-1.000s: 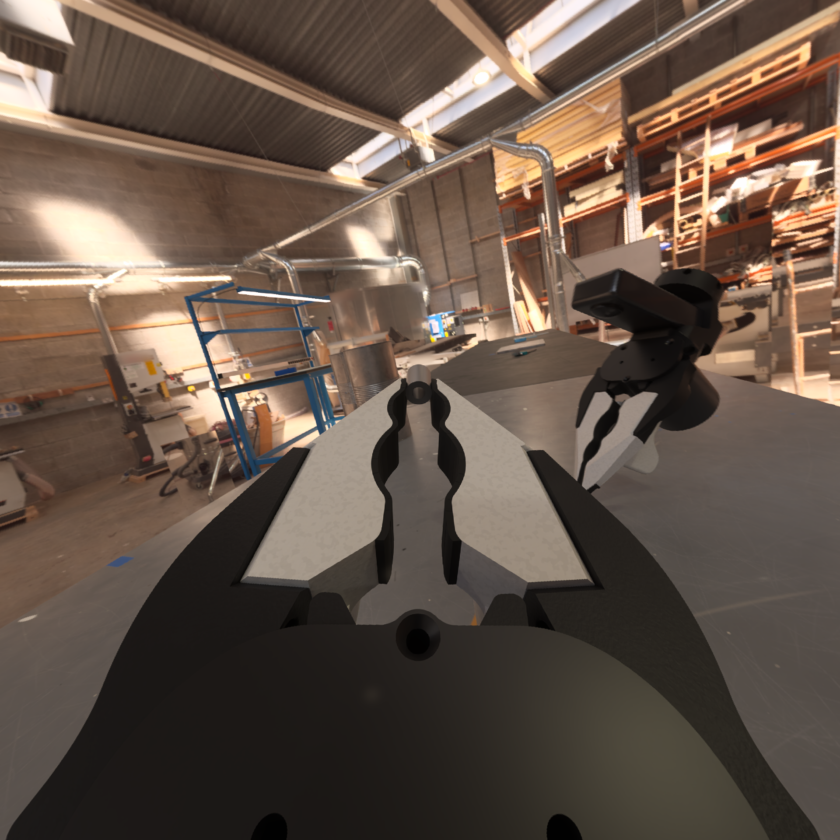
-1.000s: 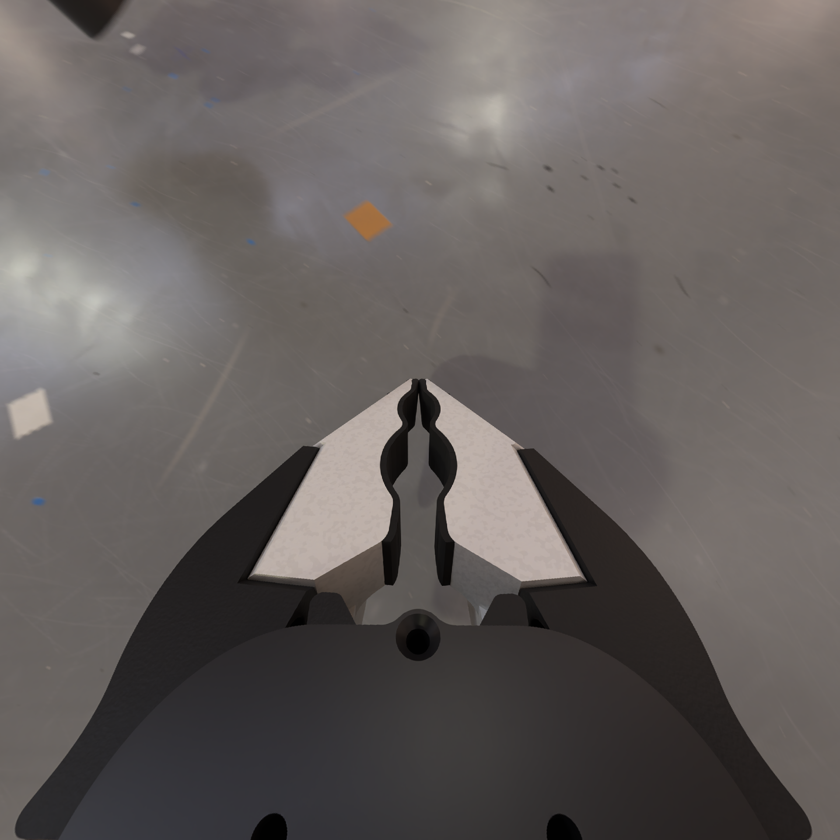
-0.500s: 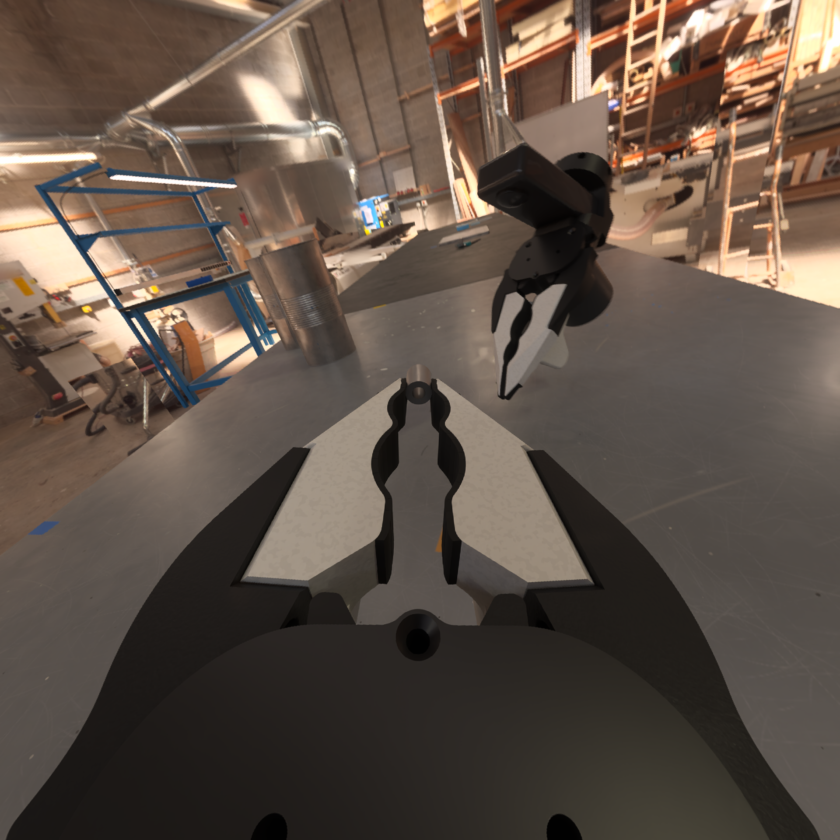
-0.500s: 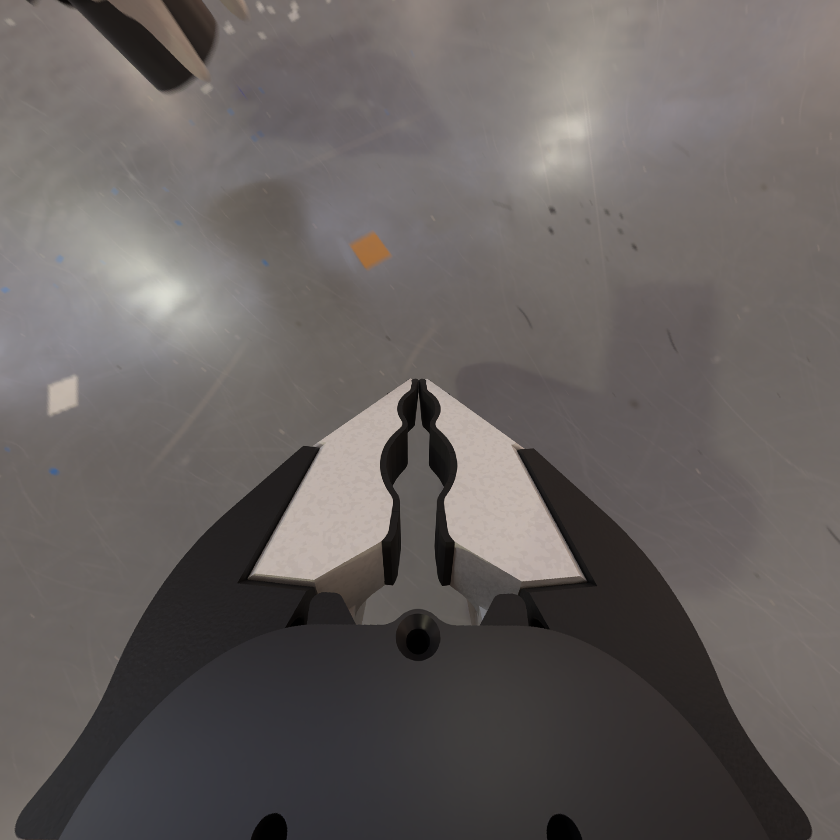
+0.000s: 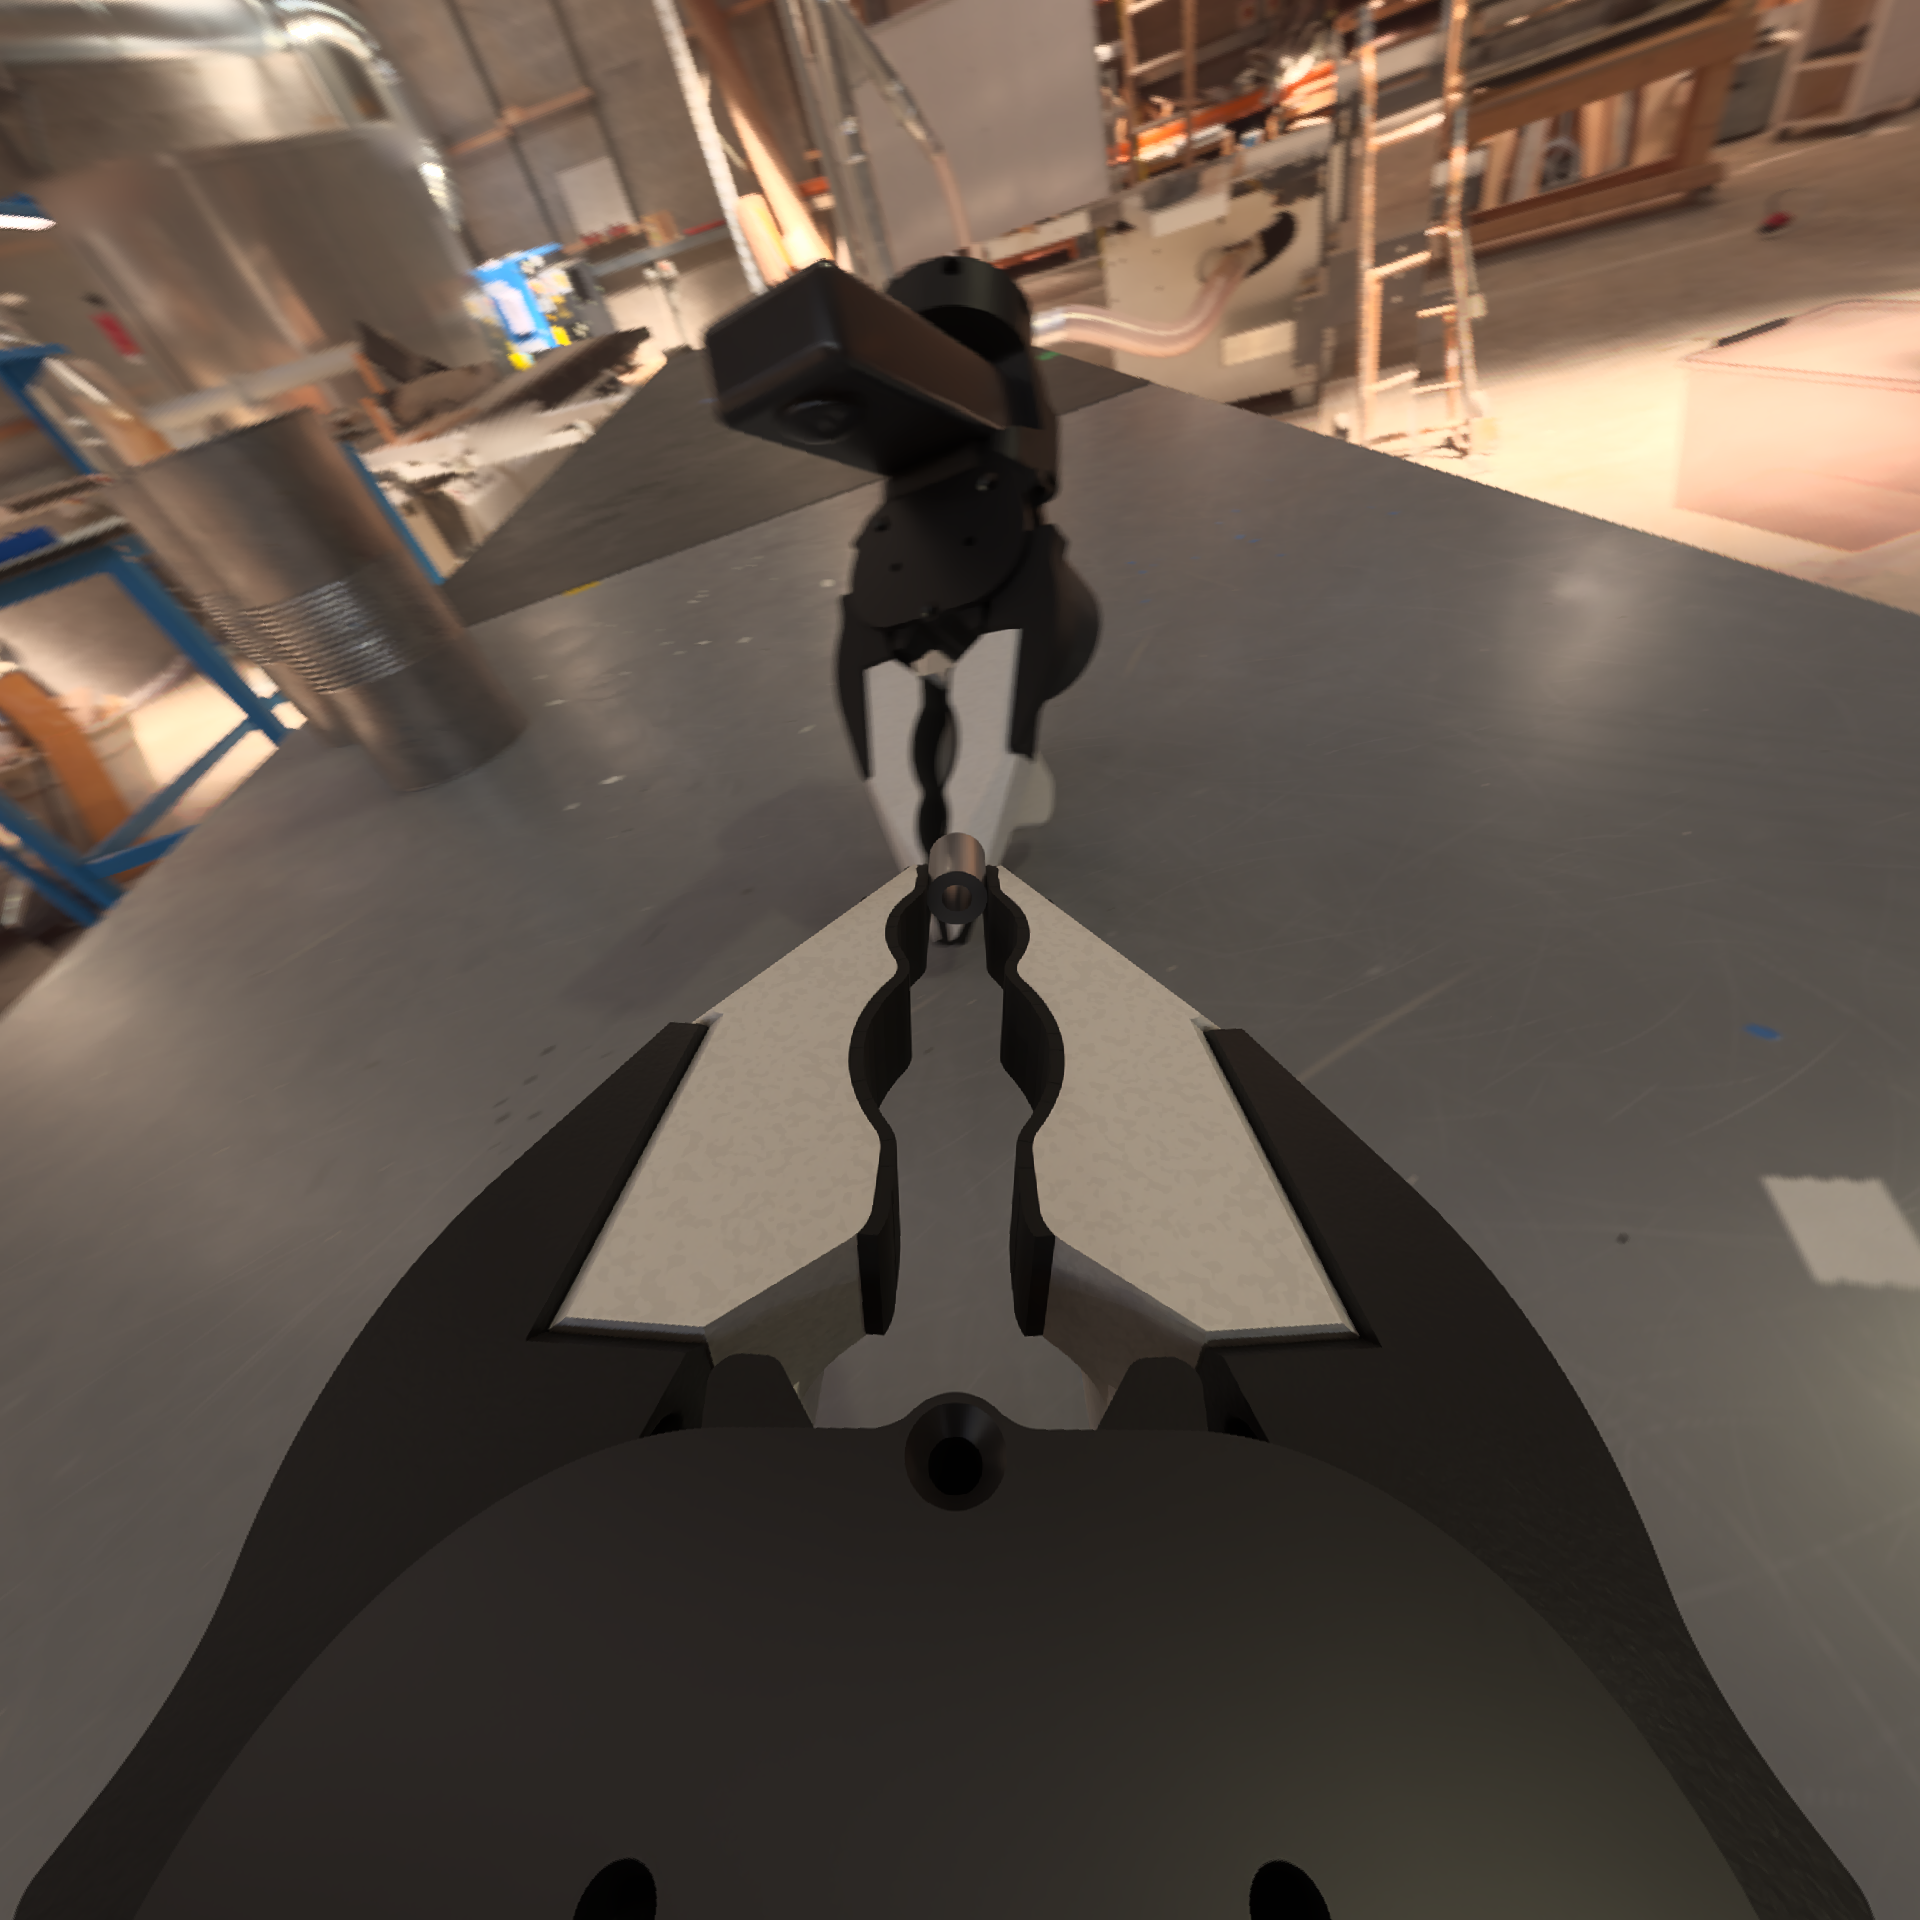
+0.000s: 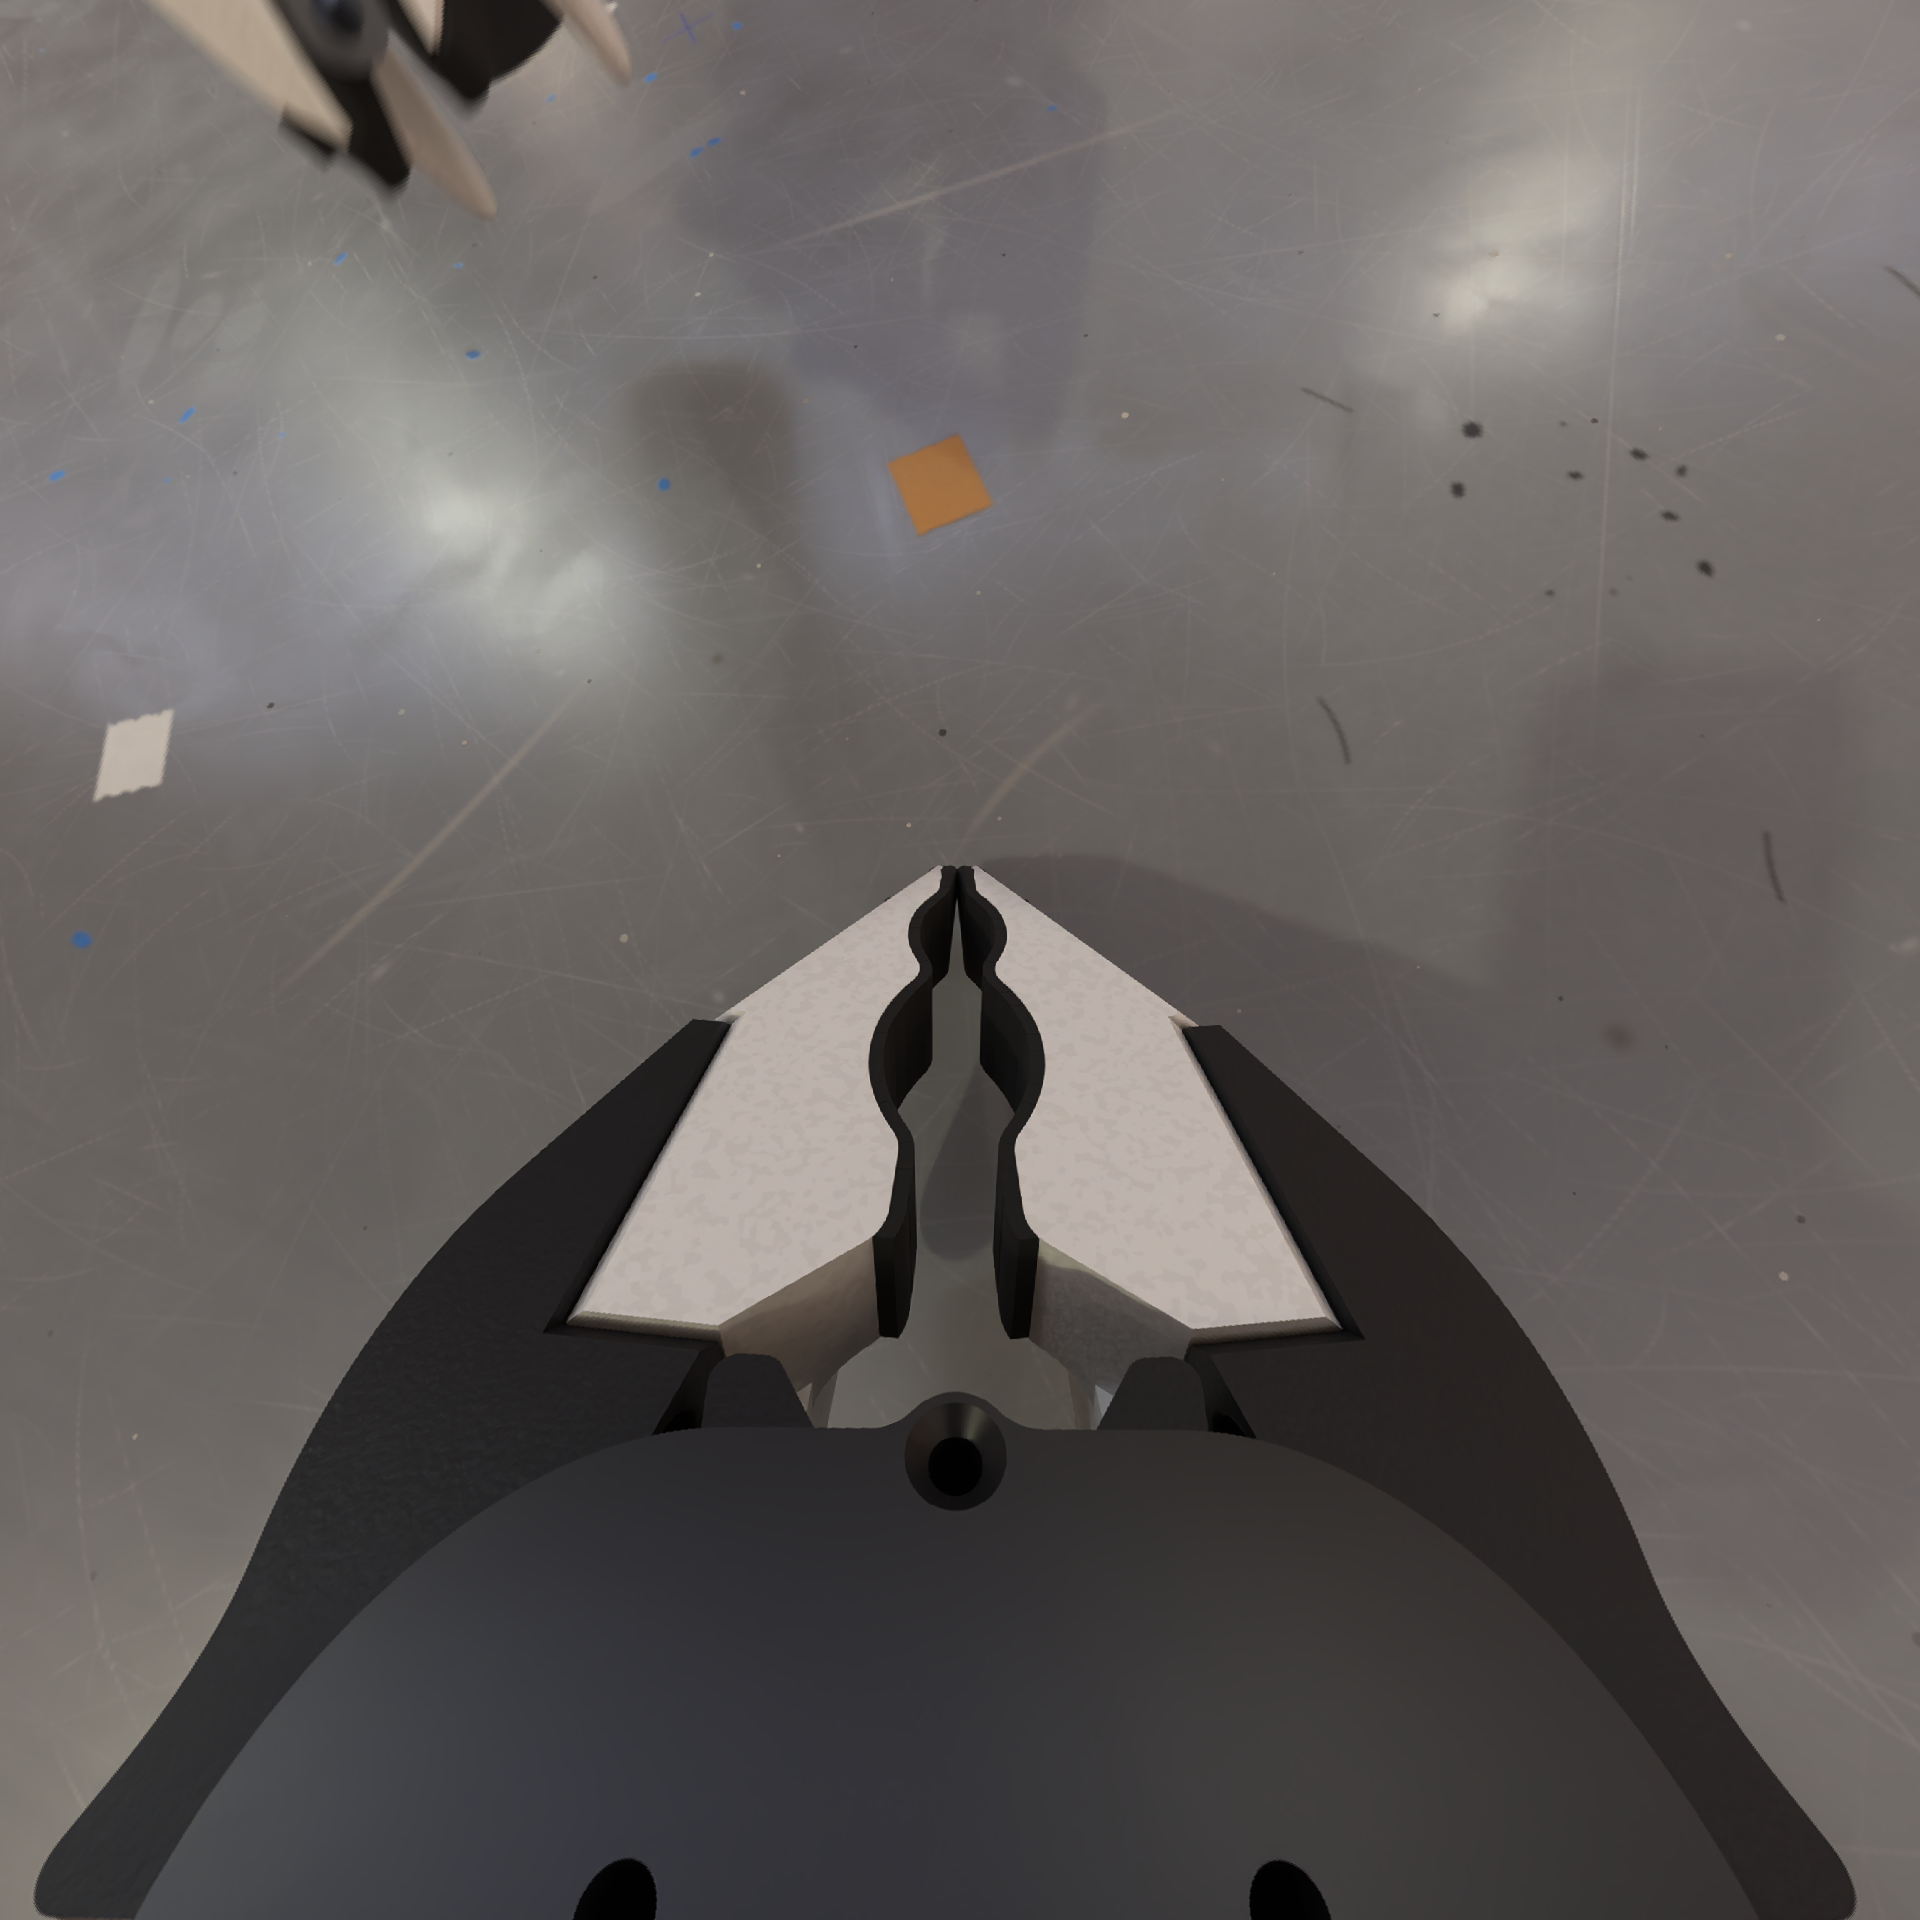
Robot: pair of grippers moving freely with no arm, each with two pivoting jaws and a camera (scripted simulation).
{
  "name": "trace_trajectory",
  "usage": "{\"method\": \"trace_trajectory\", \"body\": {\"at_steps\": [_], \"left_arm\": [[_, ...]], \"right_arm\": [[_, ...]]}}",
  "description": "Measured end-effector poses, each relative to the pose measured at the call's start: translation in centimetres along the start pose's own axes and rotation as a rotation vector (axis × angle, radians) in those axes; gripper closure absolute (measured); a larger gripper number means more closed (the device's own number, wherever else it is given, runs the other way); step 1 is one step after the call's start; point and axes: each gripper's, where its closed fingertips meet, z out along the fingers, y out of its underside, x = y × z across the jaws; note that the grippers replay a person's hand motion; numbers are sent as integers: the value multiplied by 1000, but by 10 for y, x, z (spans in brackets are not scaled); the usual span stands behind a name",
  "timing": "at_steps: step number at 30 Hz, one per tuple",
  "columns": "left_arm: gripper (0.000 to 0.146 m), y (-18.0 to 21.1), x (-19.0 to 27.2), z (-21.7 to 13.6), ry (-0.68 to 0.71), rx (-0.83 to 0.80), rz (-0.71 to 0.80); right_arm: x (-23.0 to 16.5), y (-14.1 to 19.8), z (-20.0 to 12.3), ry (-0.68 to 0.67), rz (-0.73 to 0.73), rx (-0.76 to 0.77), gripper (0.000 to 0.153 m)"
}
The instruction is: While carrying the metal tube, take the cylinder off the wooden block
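So my left gripper [image 5: 957, 902] has its fingers pinched on the metal tube [image 5: 956, 879], right at the tips. My right gripper [image 6: 956, 875] is closed on nothing, pointing down at the grey bench [image 6: 1351, 727] near an orange square [image 6: 938, 483]. Can't see the cylinder or wooden block.

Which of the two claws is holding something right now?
The left claw: a small metal tube sits pinched at its fingertips. The right claw is shut with nothing between its tips.
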Motion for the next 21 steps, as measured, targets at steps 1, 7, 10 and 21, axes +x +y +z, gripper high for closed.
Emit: {"method": "trace_trajectory", "body": {"at_steps": [1, 7, 10, 21], "left_arm": [[137, 0, 7, 9, 28, -2, -5], [137, 32, 25, 47, 85, -179, -5], [137, 47, 32, 51, 105, -294, 44], [137, 64, 40, 51, 140, -413, 97]], "right_arm": [[0, 0, 0, 2, -4, -1, 153], [-6, 0, -1, -25, -21, 12, 153], [-19, 3, 0, -154, 25, -29, 153], [29, -11, 7, 3, 279, -1, 153]]}}
